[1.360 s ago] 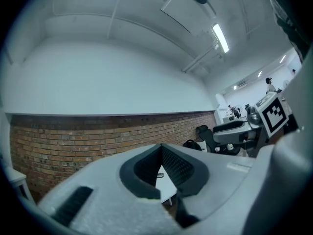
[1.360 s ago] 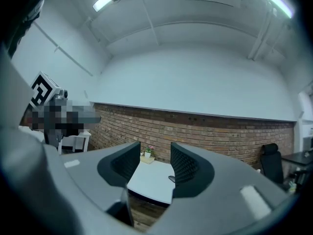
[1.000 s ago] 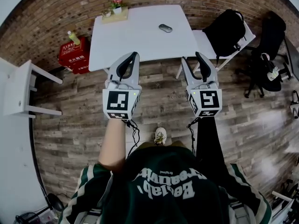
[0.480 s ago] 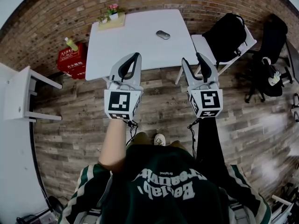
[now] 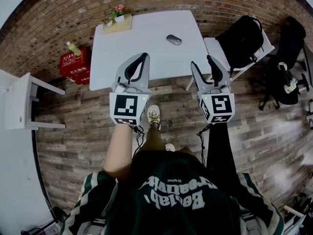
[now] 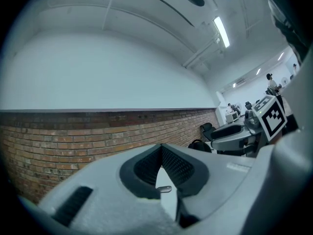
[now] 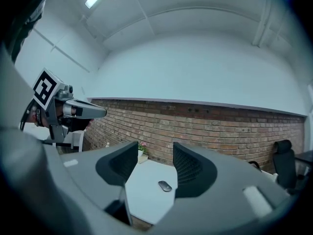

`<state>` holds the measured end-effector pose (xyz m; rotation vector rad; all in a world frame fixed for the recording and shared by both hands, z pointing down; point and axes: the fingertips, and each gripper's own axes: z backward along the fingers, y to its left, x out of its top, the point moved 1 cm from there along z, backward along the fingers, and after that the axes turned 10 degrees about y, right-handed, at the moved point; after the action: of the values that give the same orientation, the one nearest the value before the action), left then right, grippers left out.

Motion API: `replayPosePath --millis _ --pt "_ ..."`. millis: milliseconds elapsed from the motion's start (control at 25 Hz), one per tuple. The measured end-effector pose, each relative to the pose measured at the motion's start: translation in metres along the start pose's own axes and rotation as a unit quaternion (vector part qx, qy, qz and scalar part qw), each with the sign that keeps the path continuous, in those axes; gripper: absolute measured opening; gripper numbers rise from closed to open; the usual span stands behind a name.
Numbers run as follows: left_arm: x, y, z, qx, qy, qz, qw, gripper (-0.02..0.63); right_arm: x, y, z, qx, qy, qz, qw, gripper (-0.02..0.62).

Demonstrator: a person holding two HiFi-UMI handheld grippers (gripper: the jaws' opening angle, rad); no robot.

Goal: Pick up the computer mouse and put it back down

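A dark grey computer mouse (image 5: pixel 173 39) lies on the right part of a white table (image 5: pixel 142 43). Both grippers are held level in front of the table's near edge, well short of the mouse. My left gripper (image 5: pixel 142 58) is shut, its tips meeting with nothing between them. In the left gripper view the mouse (image 6: pixel 164 189) shows low behind the closed left gripper (image 6: pixel 160 150). My right gripper (image 5: pixel 202 61) is open and its jaws are opening, with nothing between them. In the right gripper view the mouse (image 7: pixel 165 185) lies on the table (image 7: pixel 144 192) far beyond the right gripper (image 7: pixel 155 154).
A potted plant in a wooden box (image 5: pixel 117 16) stands at the table's far left corner. A black backpack (image 5: pixel 240 33) rests on a white chair to the right. A red crate (image 5: pixel 77 60) with a green bottle and a white stool (image 5: pixel 24 102) stand at left. My shoe (image 5: pixel 153 115) is on the wood floor.
Both grippers have come forward towards the table, which now sits nearer. A foot has stepped forward between the arms. The right jaws stand slightly wider.
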<state>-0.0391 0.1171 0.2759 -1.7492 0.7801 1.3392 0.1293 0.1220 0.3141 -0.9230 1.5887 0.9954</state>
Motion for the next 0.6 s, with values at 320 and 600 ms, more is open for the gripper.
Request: replayPosePath --millis 320,600 --pt "0.002 0.045 -0.077 -0.02 -0.011 -0.006 0.9997 0.008 0.005 -0.014 -0.083 0.0 0.016 0.016 1.0 0.259" --pt "0.014 0.092 -0.153 -0.05 -0.025 -0.013 0.9983 0.008 0.021 -0.039 -0.162 -0.021 0.027 0.01 0.999 0.284"
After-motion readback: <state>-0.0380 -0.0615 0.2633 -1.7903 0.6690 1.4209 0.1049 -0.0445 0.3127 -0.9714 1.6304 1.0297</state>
